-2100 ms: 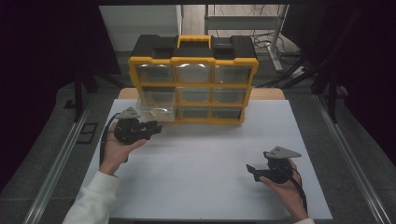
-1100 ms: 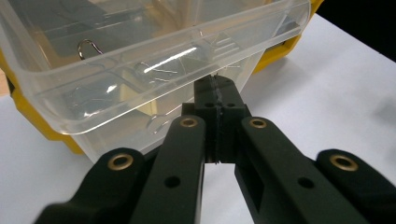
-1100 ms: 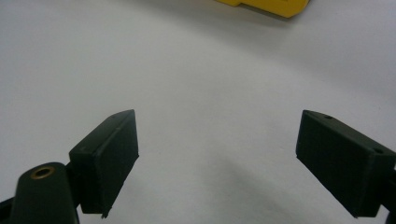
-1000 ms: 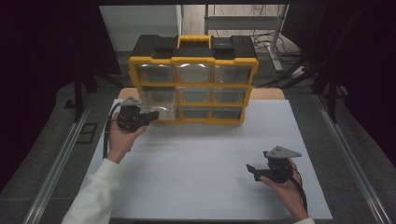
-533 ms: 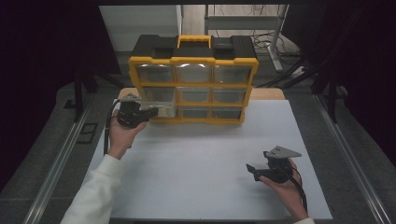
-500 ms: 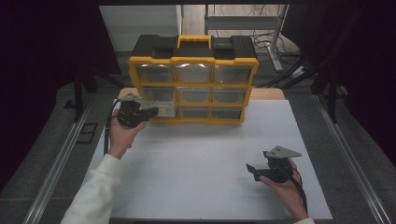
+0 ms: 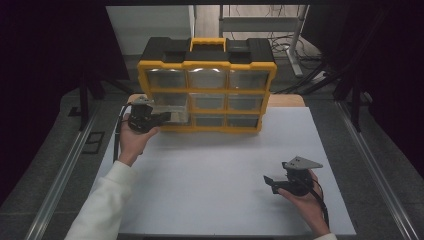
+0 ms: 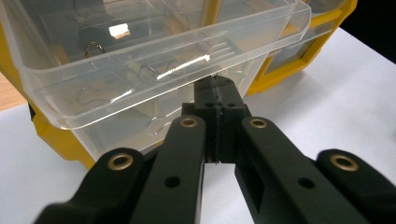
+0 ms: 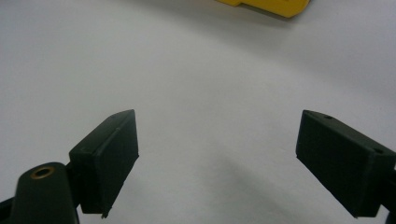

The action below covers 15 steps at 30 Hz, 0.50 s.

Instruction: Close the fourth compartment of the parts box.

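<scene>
Clear plastic drawer [image 8: 154, 60] is being held at its front lip by the left gripper [image 8: 217, 116], jaws pressed together on the thin pull tab. In the high view the drawer [image 7: 172, 114] is sitting partly out of the lower-left slot of the yellow organiser [image 7: 207, 92], at the far edge of the white table [image 7: 220, 170].

Handling, as judged: the drawer is being read as light, stiff and thin-walled, with slick sides, somewhat brittle at the lip. Small wire hooks [image 8: 95, 46] are lying loose inside and are likely to slide if it is tipped. The front tab is being taken as the only sound grip point; a level, straight travel is being favoured.

Right gripper [image 7: 292, 179] is resting on the table near the person's side, jaws spread wide [image 9: 217, 158], nothing between them.

Against the earlier frames: the left gripper is being found closer to the organiser, the drawer pushed further into its slot. The right gripper is being found unmoved.
</scene>
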Tool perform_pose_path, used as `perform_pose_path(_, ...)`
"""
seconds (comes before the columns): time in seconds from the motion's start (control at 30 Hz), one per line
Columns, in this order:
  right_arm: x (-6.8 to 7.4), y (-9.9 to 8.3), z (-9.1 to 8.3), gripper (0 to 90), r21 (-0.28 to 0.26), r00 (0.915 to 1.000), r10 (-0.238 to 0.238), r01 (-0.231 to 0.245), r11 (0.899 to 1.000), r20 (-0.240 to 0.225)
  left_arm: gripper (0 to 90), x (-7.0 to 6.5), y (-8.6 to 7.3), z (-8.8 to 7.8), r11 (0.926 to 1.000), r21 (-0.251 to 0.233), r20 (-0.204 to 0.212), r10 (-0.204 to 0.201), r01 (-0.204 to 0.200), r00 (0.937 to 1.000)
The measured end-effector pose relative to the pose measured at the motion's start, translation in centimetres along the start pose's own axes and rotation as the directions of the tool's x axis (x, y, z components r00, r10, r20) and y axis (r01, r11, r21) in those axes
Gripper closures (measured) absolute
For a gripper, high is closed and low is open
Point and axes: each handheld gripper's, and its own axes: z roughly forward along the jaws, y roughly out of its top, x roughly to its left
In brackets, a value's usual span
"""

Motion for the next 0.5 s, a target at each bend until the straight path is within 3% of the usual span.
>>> perform_pose_path(0.33,0.04,0.01,0.0,13.7,0.001,1.0,-0.001,0.001,1.0,-0.001,89.6,0.01,0.58,0.47,1.0,-0.006,-0.003,0.003,-0.003,1.0)
perform_pose_path(0.5,0.03,0.01,0.02,13.7,0.002,1.0,-0.001,0.001,1.0,-0.001,89.5,0.33,0.75,0.74,0.9998,-0.012,0.001,-0.014,0.014,0.9999)
